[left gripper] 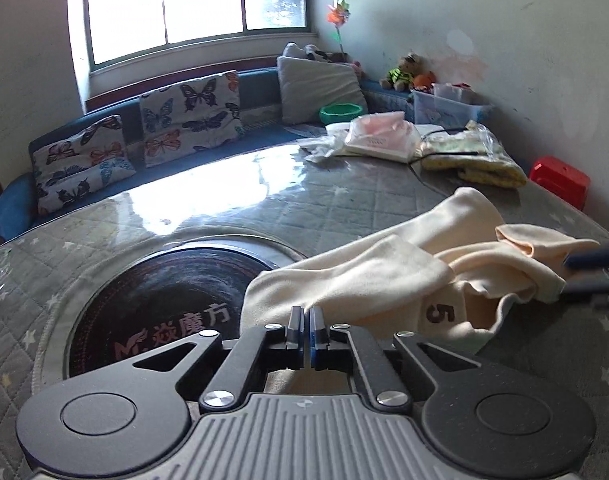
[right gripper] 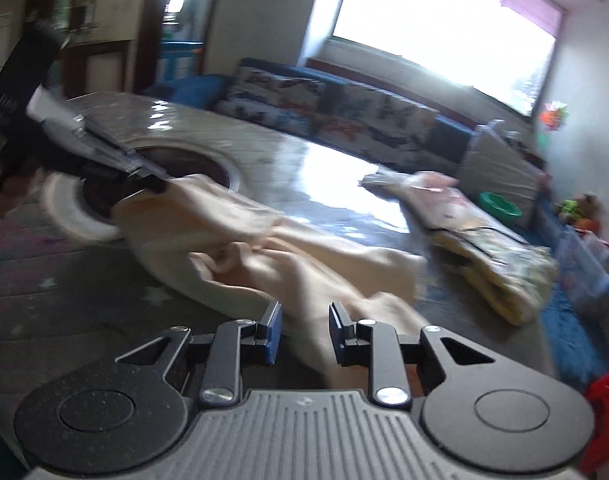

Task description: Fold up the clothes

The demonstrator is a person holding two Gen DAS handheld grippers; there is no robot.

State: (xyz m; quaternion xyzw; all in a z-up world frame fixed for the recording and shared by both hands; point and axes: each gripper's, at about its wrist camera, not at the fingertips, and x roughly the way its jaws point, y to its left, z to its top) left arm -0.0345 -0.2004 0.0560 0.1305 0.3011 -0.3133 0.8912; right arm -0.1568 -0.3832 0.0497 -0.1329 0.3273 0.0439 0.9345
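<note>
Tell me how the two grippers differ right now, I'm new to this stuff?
The left gripper has its jaws shut together, pinching an edge of the cream garment; the right gripper has its jaws apart, with cloth lying between them but not clamped. The left one sits by the dark round inset in the table; the right one is at the garment's opposite end, nearer the yellow folded bundle. Both are the same black two-finger build with blue pads.

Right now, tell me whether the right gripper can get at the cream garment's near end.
Probably yes. The right gripper is open, and the cream garment lies directly ahead between its fingers with nothing in between. The left gripper pinches the far end, well clear.
</note>
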